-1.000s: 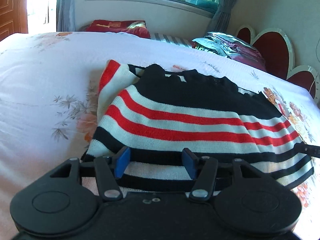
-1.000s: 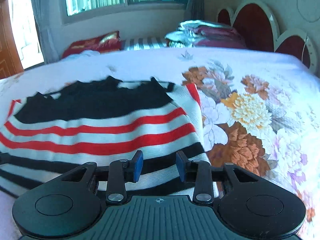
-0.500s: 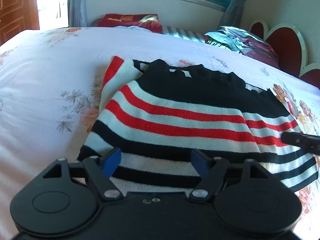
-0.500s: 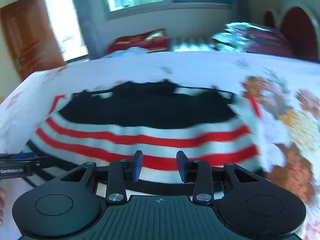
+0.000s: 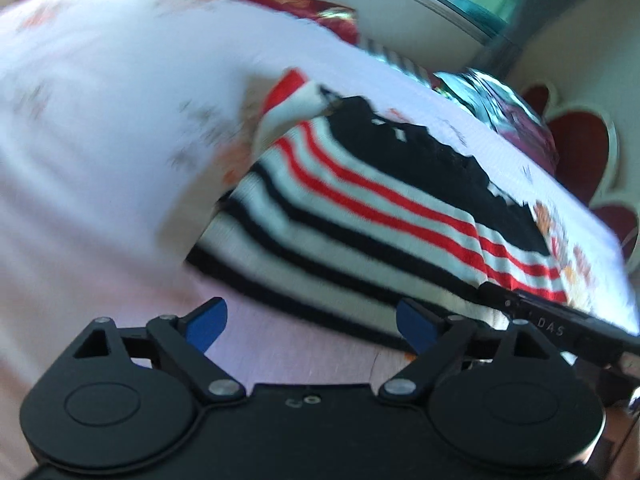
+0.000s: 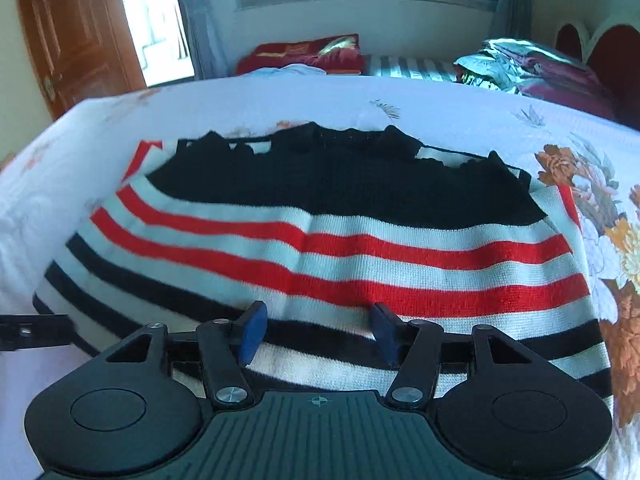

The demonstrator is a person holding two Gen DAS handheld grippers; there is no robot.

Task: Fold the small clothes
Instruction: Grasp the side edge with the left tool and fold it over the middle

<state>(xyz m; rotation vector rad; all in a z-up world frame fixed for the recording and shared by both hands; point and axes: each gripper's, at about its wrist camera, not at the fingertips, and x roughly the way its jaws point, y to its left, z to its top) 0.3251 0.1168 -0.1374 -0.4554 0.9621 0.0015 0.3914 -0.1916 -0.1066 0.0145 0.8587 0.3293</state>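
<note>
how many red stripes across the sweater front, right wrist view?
2. On the striped sweater, the upper red stripe runs just below the black yoke; the lower red stripe sits under it, above the black stripes. A red edge at the far-left corner may be a folded part.

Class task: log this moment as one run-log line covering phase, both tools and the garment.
phase: pre-grasp | left tool: open, empty | right tool: open, over hem | red, white and black striped knitted sweater: flat on floral bedsheet

Only "DAS" is showing, in pale letters on the right gripper (image 5: pixel 560 326) reaching in at the sweater's (image 5: pixel 380 216) near right edge.
</note>
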